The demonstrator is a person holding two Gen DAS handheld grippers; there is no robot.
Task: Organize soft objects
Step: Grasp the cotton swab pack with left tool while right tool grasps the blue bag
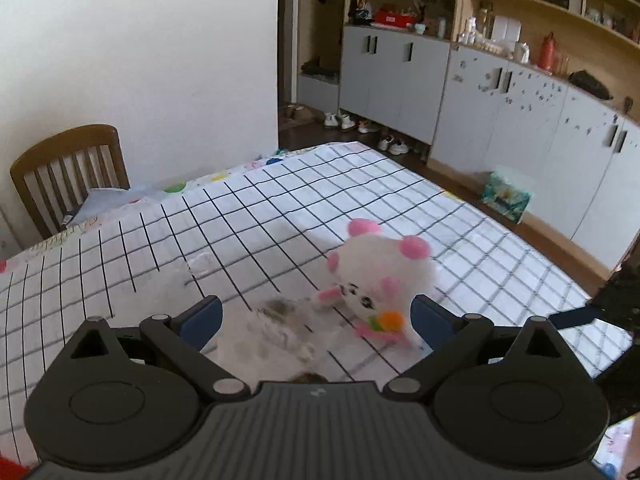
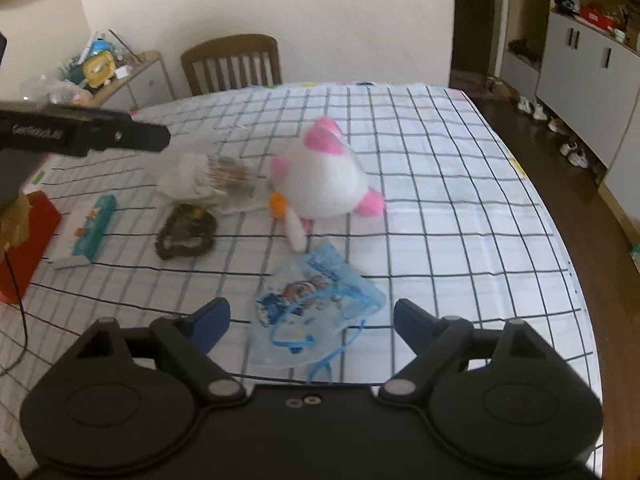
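Lying on its side near the middle of the desk (image 2: pixel 440 184), which is covered by a white cloth with a black grid, a white plush toy with pink ears and an orange nose (image 2: pixel 320 176) is seen from the right wrist view. Just beside it, toward the left edge, a white and grey knitted glove (image 2: pixel 208 178) is found, with a dark brown fuzzy ring-shaped band (image 2: pixel 186 236) close by (its material cannot be told exactly). A blue printed drawstring pouch (image 2: pixel 316 312) is spread flat near the front edge, between the spread fingers of the right claw (image 2: pixel 312 320), which is released and grasps nothing. The left claw (image 1: pixel 316 316) is likewise released above the glove, with the plush toy (image 1: pixel 380 280) just beside its right finger.
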